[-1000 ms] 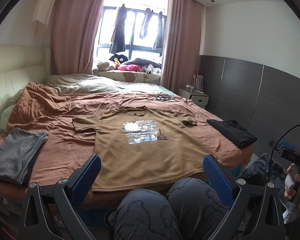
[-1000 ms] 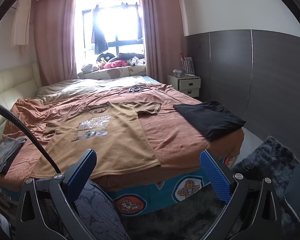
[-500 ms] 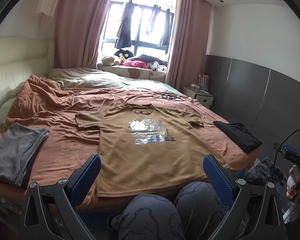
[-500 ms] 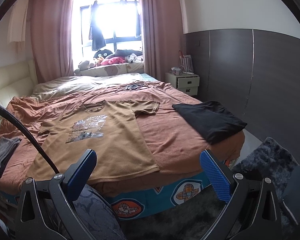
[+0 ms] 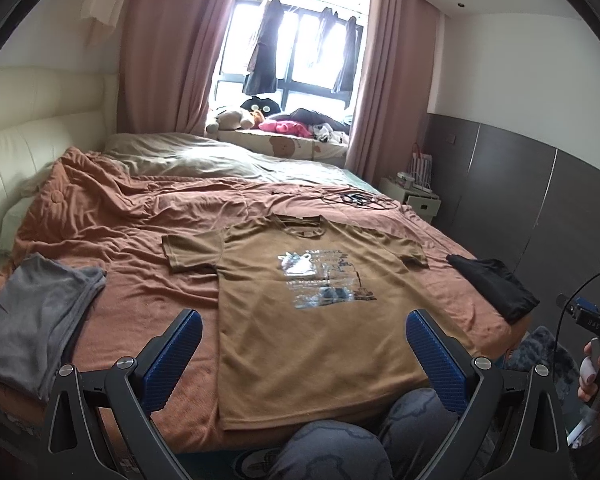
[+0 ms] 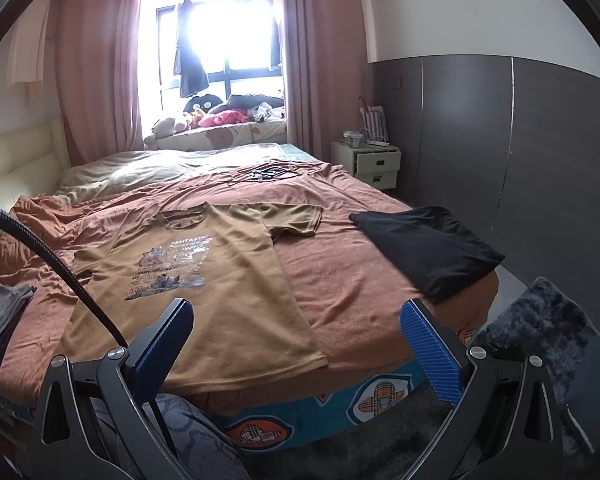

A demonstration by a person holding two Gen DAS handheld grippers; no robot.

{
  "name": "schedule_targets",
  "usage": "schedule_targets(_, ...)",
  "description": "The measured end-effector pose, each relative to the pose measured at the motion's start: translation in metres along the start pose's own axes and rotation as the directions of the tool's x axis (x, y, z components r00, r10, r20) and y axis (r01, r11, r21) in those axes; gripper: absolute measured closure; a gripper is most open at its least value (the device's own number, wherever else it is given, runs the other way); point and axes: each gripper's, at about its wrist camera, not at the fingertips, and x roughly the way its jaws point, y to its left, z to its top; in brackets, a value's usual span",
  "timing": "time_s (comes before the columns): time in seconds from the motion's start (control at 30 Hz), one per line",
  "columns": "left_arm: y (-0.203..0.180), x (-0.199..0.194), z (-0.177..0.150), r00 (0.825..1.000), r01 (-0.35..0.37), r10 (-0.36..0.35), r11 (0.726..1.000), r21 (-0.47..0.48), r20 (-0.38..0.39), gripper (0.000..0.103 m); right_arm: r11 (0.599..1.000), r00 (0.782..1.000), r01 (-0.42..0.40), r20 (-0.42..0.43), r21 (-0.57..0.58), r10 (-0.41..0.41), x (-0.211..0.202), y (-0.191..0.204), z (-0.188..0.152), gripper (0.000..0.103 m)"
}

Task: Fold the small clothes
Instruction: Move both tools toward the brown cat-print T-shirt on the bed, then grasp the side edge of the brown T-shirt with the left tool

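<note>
At 9 o'clock on the bed (image 5: 140, 240) lies a folded grey pile (image 5: 36, 312). The tan shirt (image 5: 312, 312) lies flat at centre. Black cloth (image 6: 428, 248) sits at 3 o'clock. Left gripper (image 5: 304, 356) and right gripper (image 6: 296, 348) hover spread, empty.

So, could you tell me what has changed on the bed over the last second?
Only the cameras moved: both grippers, left and right, rose and edged toward the bed, so the brown T-shirt looks nearer. Nothing was gripped or released. The T-shirt stays spread flat, the grey pile and black garment lie where they were, and both grippers remain open.
</note>
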Motion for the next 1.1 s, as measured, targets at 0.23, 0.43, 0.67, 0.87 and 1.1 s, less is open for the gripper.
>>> schedule_targets(0.23, 0.023, 0.019, 0.017, 0.999, -0.032, 0.032, 0.999, -0.006, -0.004, 0.000, 1.000, 1.000, -0.013, -0.020, 0.008, 0.013, 0.028, 0.007, 0.016, 0.000)
schedule_targets(0.43, 0.049, 0.037, 0.034, 0.998, -0.065, 0.065, 0.997, -0.031, -0.014, 0.000, 0.999, 0.999, -0.043, -0.033, -0.008, 0.042, 0.060, 0.021, 0.035, 0.000)
schedule_targets(0.67, 0.079, 0.057, 0.051, 0.994, -0.107, 0.105, 0.992, -0.073, -0.026, 0.000, 0.995, 0.995, -0.089, -0.038, -0.032, 0.088, 0.101, 0.034, 0.059, 0.000)
schedule_targets(0.87, 0.107, 0.075, 0.064, 0.988, -0.155, 0.151, 0.982, -0.108, -0.040, 0.001, 0.989, 0.990, -0.137, -0.053, -0.061, 0.134, 0.140, 0.048, 0.078, 0.000)
schedule_targets(1.1, 0.140, 0.101, 0.080, 0.981, -0.192, 0.184, 0.968, -0.159, -0.064, 0.005, 0.966, 0.969, -0.241, -0.079, -0.097, 0.234, 0.185, 0.073, 0.096, 0.000)
